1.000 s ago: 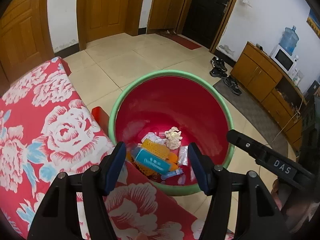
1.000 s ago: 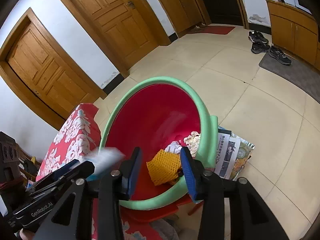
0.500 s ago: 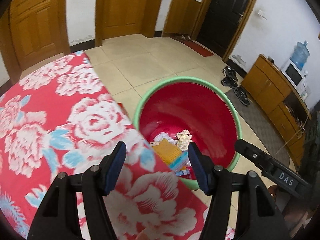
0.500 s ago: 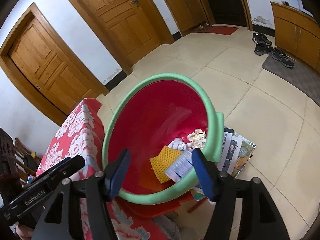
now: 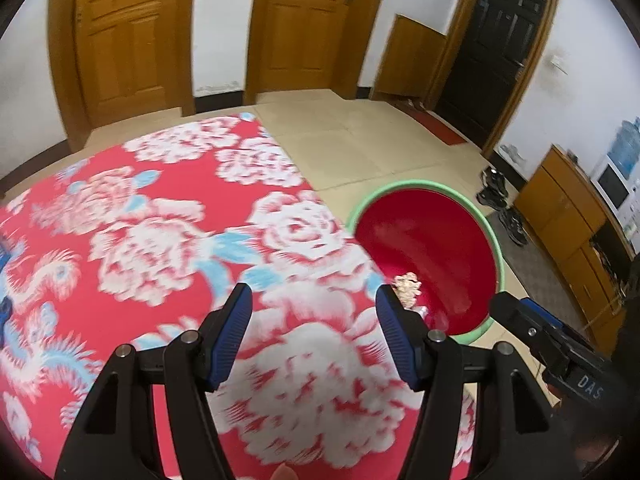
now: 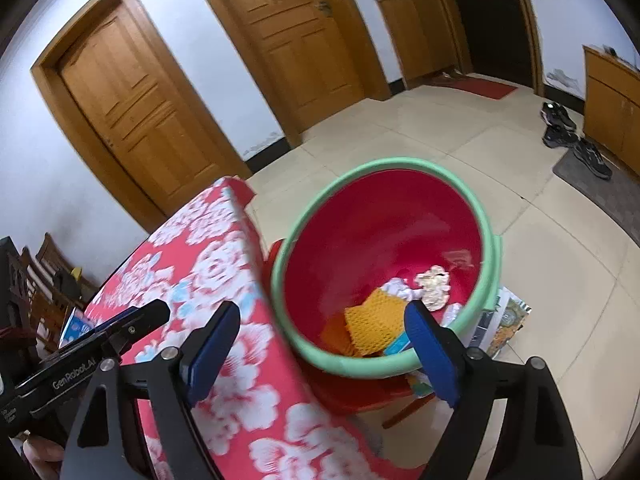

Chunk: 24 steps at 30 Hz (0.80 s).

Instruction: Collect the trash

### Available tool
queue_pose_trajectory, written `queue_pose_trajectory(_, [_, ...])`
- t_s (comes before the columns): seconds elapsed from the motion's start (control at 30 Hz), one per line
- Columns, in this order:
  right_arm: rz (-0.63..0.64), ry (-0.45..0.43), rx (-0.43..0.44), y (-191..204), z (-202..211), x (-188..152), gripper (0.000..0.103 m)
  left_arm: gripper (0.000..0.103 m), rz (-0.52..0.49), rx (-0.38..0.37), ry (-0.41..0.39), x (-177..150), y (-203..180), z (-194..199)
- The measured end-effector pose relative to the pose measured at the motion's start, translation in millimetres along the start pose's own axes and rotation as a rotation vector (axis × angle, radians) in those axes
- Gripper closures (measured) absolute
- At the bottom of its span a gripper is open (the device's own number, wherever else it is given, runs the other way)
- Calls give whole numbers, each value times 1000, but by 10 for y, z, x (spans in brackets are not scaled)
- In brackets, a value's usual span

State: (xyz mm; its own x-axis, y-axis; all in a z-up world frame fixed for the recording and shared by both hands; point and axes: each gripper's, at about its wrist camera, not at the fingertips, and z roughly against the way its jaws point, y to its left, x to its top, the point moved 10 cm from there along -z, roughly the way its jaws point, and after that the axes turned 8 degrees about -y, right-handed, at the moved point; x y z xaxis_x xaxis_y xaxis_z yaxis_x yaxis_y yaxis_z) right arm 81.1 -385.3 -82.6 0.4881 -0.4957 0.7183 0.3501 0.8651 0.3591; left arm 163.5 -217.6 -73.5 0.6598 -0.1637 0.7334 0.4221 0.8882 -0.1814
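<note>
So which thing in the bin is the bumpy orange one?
Find the big red plastic basin with the green rim on the floor beside the flowery red tablecloth. Near its bottom lies an orange-yellow foam net sleeve. Its honeycomb mesh sets it apart from the crumpled whitish paper beside it.

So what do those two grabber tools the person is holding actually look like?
Both are alike: the left gripper and the right gripper each have two black plastic fingers with silver rivets and ribbed blue pads. White lettering on their sides reads "DAS" on one and "GenRobot.AI" on the other. No cables or sleeves show.
</note>
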Motion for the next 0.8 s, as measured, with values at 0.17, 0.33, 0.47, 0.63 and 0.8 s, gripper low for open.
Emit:
queue_pose_trajectory(0.17, [49, 0, 35, 292, 99, -76, 15, 39, 37, 42, -22, -37, 234, 220])
queue_pose_trajectory(0.33, [103, -2, 66, 567, 211, -148, 15, 39, 75, 110, -45, -113, 530, 455])
queue_pose_trajectory(0.47, [133, -10, 92, 745, 297, -200, 15, 39, 95, 165, -68, -154, 712, 624])
queue_pose_trajectory(0.63, [176, -30, 119, 965, 413, -270, 12, 39, 110, 222, -94, -220, 878, 835])
queue_pose_trajectory(0.8, [209, -46, 136, 1114, 503, -321, 12, 39, 124, 252, -111, -275, 953, 984])
